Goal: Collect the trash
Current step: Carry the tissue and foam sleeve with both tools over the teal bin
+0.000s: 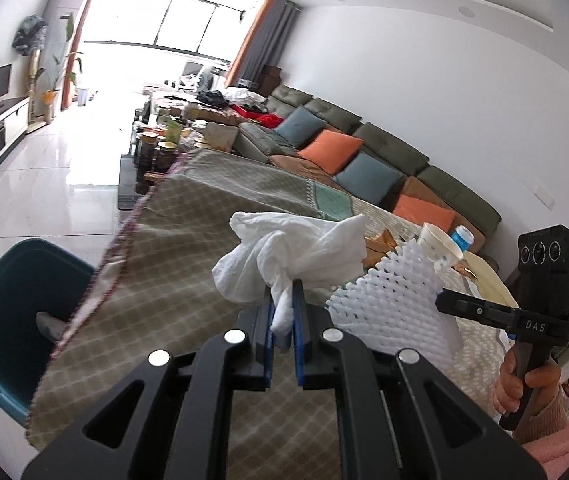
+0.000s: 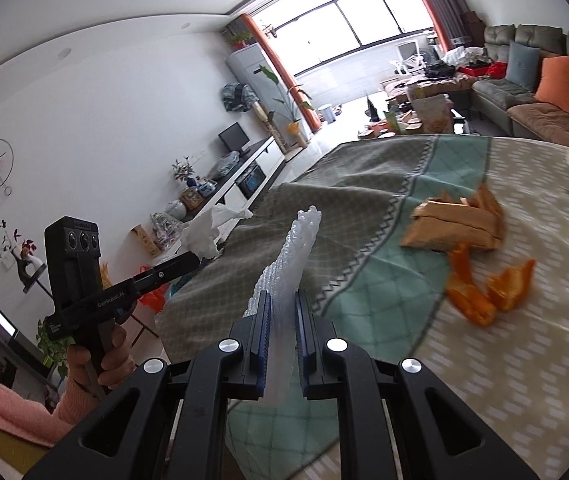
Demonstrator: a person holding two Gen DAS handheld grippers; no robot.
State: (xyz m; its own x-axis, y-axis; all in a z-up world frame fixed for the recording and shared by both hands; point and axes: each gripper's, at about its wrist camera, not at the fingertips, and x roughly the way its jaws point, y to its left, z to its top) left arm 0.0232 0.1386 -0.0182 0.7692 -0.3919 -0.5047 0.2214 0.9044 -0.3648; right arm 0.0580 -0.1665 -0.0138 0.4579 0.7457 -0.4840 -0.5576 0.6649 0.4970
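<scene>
Cloth-covered counter [image 2: 364,208], checked beige and teal, carries remaining trash. Teal plastic bin [image 1: 8,280] sits on floor just beside counter's left edge. White foam mesh sleeve [image 2: 292,248] pinched upright in right claw [image 2: 283,308]. Crumpled white tissue [image 1: 284,256] clamped in left claw [image 1: 283,300], above counter, near bin. Folded brown paper wrapper [image 2: 452,224] and orange peel pieces [image 2: 484,292] lie on counter. Risk: limp tissue held by thin tail may slip out; sleeve may snag on cloth.
</scene>
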